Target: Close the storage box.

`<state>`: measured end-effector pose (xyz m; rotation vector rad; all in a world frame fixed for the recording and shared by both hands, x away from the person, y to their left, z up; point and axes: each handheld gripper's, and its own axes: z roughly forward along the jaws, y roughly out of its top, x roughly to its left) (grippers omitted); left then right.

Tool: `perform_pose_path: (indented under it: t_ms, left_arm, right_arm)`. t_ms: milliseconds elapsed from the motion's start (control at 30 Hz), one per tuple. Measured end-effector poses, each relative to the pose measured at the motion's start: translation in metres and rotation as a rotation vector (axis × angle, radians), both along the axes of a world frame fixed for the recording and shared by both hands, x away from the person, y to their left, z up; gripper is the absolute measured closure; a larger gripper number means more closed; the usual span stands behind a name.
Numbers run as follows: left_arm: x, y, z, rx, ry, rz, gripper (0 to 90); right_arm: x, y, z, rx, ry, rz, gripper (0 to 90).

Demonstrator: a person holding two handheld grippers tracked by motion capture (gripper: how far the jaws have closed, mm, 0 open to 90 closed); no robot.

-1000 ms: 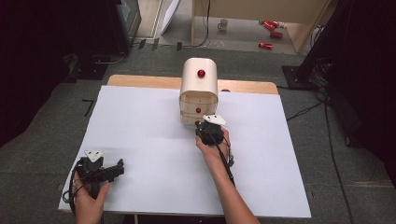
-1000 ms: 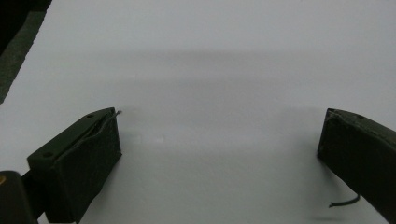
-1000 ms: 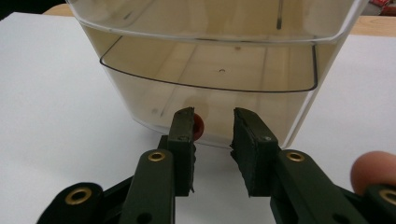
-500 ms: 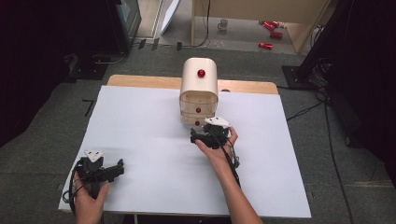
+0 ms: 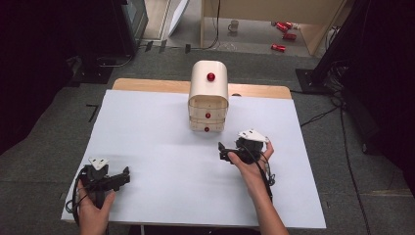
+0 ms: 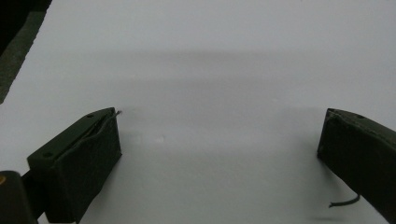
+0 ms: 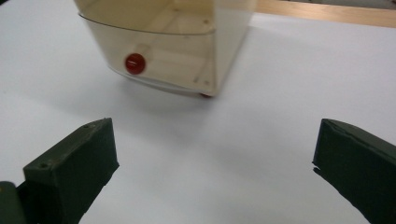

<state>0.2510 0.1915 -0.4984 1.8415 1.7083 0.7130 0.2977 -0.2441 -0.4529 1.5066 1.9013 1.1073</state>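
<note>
We see a small wooden drawer cabinet (image 5: 208,98) standing on the white tabletop (image 5: 161,127) near the middle of its far edge, well in from both far corners. It has a rounded cream top with a red knob (image 5: 211,77) on it, and below that a stack of drawers, two of which show small red knobs (image 5: 207,115) on their fronts; all the drawers sit flush with the cabinet's front. In the right gripper view the cabinet (image 7: 173,42) looms close, and its lowest drawer front looks like clear plastic with a red knob (image 7: 135,63) on it; through that front we make out bare wooden walls and floor, and we cannot tell what the other drawers contain. Our right gripper (image 5: 226,152) is held above the tabletop just in front of the cabinet, a little toward the right edge, apart from it and touching nothing; its jaws have just been opening and now stand wide with nothing between them. Our left gripper (image 5: 125,175) sits near the near left corner of the tabletop, well apart from the cabinet, and in the left gripper view its jaws are spread wide over bare white surface, holding nothing.
</note>
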Motion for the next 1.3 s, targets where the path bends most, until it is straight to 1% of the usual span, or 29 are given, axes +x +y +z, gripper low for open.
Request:
perform_pose_path:
  t_ms: [33,67,100,133,167,200,233,267,300,333,367,400,433,467,500,567,633,733,767,800,833,867,900,933,1100,1133,1233,1267,1300]
  left_arm:
    - [0.0,0.0,0.0,0.0,0.0,0.0,0.0]
    - [0.0,0.0,0.0,0.0,0.0,0.0,0.0]
    - [0.0,0.0,0.0,0.0,0.001,0.0,0.0]
    - [0.0,0.0,0.0,0.0,0.001,0.0,0.0]
    - [0.0,0.0,0.0,0.0,0.0,0.001,0.0]
    - [0.0,0.0,0.0,0.0,0.0,0.001,0.0]
    - [0.0,0.0,0.0,0.0,-0.001,0.0,0.0]
    - [0.0,0.0,0.0,0.0,-0.001,0.0,0.0]
    - [0.0,0.0,0.0,0.0,-0.001,0.0,0.0]
    - [0.0,0.0,0.0,0.0,-0.001,0.0,0.0]
    - [0.0,0.0,0.0,0.0,-0.001,0.0,0.0]
    - [0.0,0.0,0.0,0.0,-0.001,0.0,0.0]
    - [0.0,0.0,0.0,0.0,-0.001,0.0,0.0]
    - [0.0,0.0,0.0,0.0,-0.001,0.0,0.0]
    - [0.0,0.0,0.0,0.0,-0.001,0.0,0.0]
    - [0.0,0.0,0.0,0.0,-0.001,0.0,0.0]
    - [0.0,0.0,0.0,0.0,-0.001,0.0,0.0]
    - [0.0,0.0,0.0,0.0,-0.001,0.0,0.0]
    - [0.0,0.0,0.0,0.0,-0.001,0.0,0.0]
    - [0.0,0.0,0.0,0.0,-0.001,0.0,0.0]
    - [0.0,0.0,0.0,0.0,-0.001,0.0,0.0]
    - [0.0,0.0,0.0,0.0,-0.001,0.0,0.0]
    - [0.0,0.0,0.0,0.0,-0.001,0.0,0.0]
    - [0.0,0.0,0.0,0.0,-0.001,0.0,0.0]
    - [0.0,0.0,0.0,0.0,-0.001,0.0,0.0]
    - [0.0,0.0,0.0,0.0,-0.001,0.0,0.0]
    - [0.0,0.0,0.0,0.0,-0.001,0.0,0.0]
    - [0.0,0.0,0.0,0.0,-0.001,0.0,0.0]
    - [0.0,0.0,0.0,-0.001,-0.001,0.001,0.0]
  right_arm:
    - [-0.004,-0.011,0.0,-0.008,0.002,-0.011,0.0]
    - [-0.004,-0.011,0.0,-0.008,0.002,-0.011,0.0]
    - [-0.008,-0.022,-0.001,-0.013,0.006,-0.026,0.0]
    - [-0.008,-0.022,-0.001,-0.013,0.006,-0.026,0.0]
    - [-0.013,-0.032,-0.001,-0.025,0.006,-0.035,0.0]
    - [-0.013,-0.032,-0.001,-0.025,0.006,-0.035,0.0]
    - [-0.019,-0.043,-0.003,-0.033,0.008,-0.046,0.0]
    - [-0.019,-0.043,-0.003,-0.033,0.008,-0.046,0.0]
    - [-0.026,-0.054,-0.006,-0.037,0.017,-0.059,0.0]
    - [-0.026,-0.054,-0.006,-0.037,0.017,-0.059,0.0]
    - [-0.031,-0.063,-0.009,-0.037,0.023,-0.069,0.0]
    - [-0.031,-0.063,-0.009,-0.037,0.023,-0.069,0.0]
    - [-0.037,-0.071,-0.013,-0.04,0.034,-0.076,0.0]
    - [-0.037,-0.071,-0.013,-0.04,0.034,-0.076,0.0]
    - [-0.043,-0.08,-0.017,-0.042,0.041,-0.084,0.0]
    - [-0.046,-0.084,-0.018,-0.041,0.043,-0.088,0.0]
    - [-0.056,-0.096,-0.022,-0.036,0.053,-0.106,0.0]
    - [-0.063,-0.105,-0.024,-0.039,0.052,-0.119,0.0]
    - [-0.071,-0.114,-0.026,-0.036,0.052,-0.138,0.0]
    - [-0.071,-0.114,-0.026,-0.036,0.052,-0.138,0.0]
    - [-0.078,-0.122,-0.027,-0.042,0.052,-0.16,0.0]
    - [-0.078,-0.122,-0.027,-0.042,0.052,-0.16,0.0]
    - [-0.084,-0.13,-0.027,-0.044,0.054,-0.179,0.0]
    - [-0.084,-0.13,-0.027,-0.044,0.054,-0.179,0.0]
    - [-0.102,-0.151,-0.031,-0.043,0.068,-0.214,0.0]
    - [-0.102,-0.151,-0.031,-0.043,0.068,-0.214,0.0]
    - [-0.114,-0.161,-0.037,-0.045,0.083,-0.229,0.0]
    - [-0.114,-0.161,-0.037,-0.045,0.083,-0.229,0.0]
    - [-0.12,-0.164,-0.043,-0.05,0.094,-0.224,0.0]
